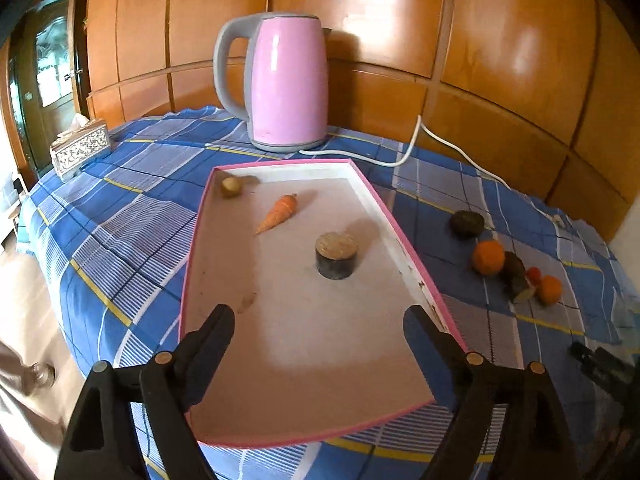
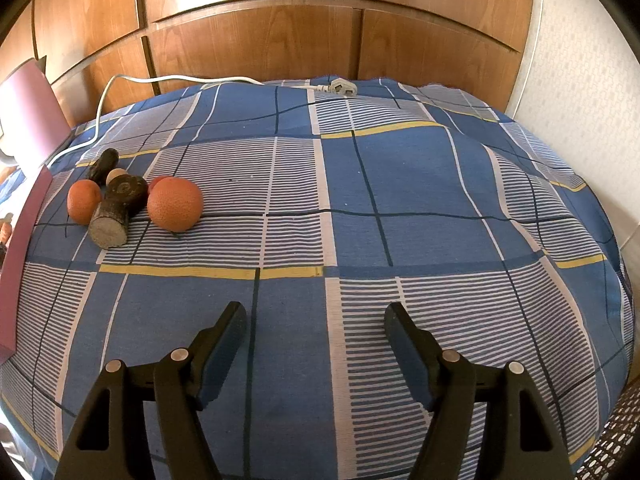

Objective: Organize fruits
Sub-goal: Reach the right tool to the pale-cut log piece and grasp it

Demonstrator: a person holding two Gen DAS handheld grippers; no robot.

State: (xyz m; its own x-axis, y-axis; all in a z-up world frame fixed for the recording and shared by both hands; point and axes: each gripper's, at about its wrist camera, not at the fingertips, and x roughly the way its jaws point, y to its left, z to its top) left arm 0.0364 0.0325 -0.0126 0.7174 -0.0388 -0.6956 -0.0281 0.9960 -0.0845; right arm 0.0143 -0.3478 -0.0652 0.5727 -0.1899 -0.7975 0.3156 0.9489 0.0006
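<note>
Home: kettle [image 1: 286, 80], tissue box [image 1: 80, 148], wooden wardrobe [image 2: 256, 36].

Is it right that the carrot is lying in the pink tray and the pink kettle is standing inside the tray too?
Not quite. The carrot does lie in the pink tray, but the pink kettle is not inside it. The left wrist view shows the kettle standing on the blue checked cloth behind the tray's far edge.

Glossy plastic kettle [image 1: 286, 80], woven checked cloth [image 2: 360, 184], varnished wood panels [image 1: 500, 40]
</note>
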